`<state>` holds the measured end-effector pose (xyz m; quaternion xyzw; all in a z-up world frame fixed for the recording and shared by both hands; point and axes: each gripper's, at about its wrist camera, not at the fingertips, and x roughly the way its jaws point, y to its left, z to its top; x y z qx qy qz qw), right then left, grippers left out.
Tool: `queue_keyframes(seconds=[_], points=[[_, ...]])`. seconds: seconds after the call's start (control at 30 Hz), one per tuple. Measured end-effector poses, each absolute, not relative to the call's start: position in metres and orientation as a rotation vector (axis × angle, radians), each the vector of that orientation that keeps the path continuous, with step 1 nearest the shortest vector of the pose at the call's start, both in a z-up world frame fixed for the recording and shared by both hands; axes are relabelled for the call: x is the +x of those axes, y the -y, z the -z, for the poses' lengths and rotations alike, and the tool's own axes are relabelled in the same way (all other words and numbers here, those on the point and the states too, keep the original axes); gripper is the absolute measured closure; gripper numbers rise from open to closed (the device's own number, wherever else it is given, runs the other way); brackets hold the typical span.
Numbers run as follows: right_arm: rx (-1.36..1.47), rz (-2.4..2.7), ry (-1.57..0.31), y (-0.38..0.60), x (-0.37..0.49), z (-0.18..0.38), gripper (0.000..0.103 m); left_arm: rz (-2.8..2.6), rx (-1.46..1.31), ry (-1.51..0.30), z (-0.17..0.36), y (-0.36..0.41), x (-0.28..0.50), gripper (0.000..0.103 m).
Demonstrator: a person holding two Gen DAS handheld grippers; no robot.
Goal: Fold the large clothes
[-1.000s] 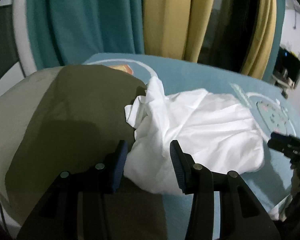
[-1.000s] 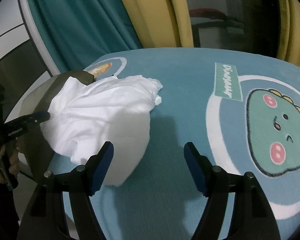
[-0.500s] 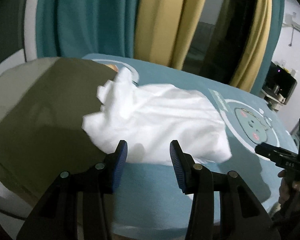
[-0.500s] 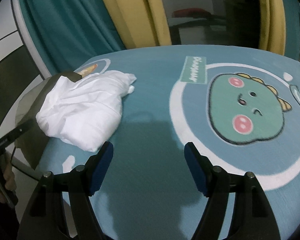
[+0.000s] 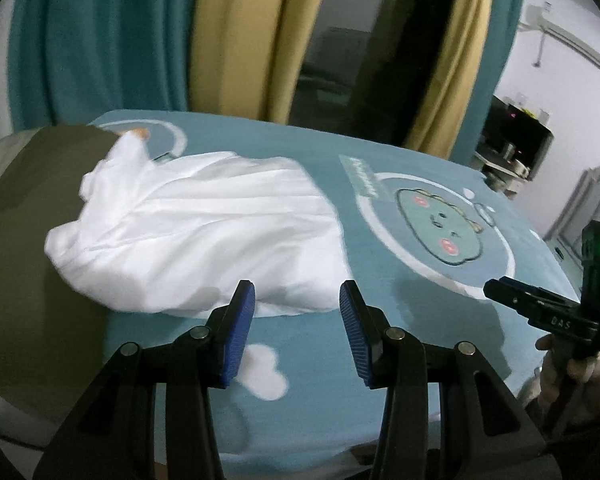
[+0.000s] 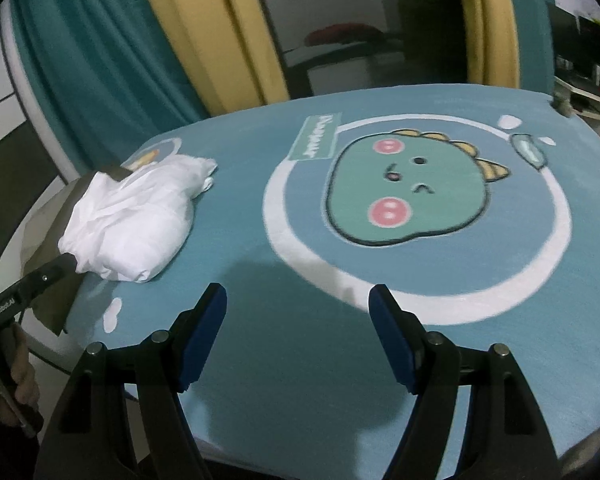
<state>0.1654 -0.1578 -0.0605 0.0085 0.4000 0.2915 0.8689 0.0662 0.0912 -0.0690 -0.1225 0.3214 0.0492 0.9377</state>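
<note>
**Crumpled white garment at the worktop's left end**

On the worktop's [image 6: 300,340] smooth teal dinosaur-print cover, a soft, creased white garment [image 5: 204,232] lies bunched, partly over an olive cloth [image 5: 24,264] draped off the left edge. Bare cover stretches right toward the dinosaur print [image 6: 404,192]. Left gripper [image 5: 297,322] and right gripper [image 6: 298,328] both hang released, empty, near the front edge.

A white garment [image 5: 204,232] lies crumpled in a loose heap at the left end of the blue cloth, unfolded, one edge overlapping an olive cloth [image 5: 32,248] spread flat beside it.
</note>
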Motion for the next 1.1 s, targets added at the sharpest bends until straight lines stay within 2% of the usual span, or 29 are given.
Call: queue_keyframes(seconds=[0.13, 0.3, 0.7, 1.1], points=[[0.033, -0.55, -0.805, 0.185, 0.165, 0.052, 0.022, -0.056, -0.223, -0.655, 0.063, -0.071, 0.07, 0.056], [0.05, -0.485, -0.771, 0.213, 0.164, 0.04, 0.02, 0.012, -0.188, -0.639, 0.054, -0.052, 0.07, 0.056], [0.047, -0.386, -0.612, 0.253, 0.144, -0.011, 0.019, -0.087, -0.059, -0.457, 0.008, -0.027, 0.057, 0.056], [-0.035, -0.363, -0.443, 0.254, 0.113, -0.059, 0.018, -0.113, -0.048, -0.33, -0.028, -0.023, 0.036, 0.056]])
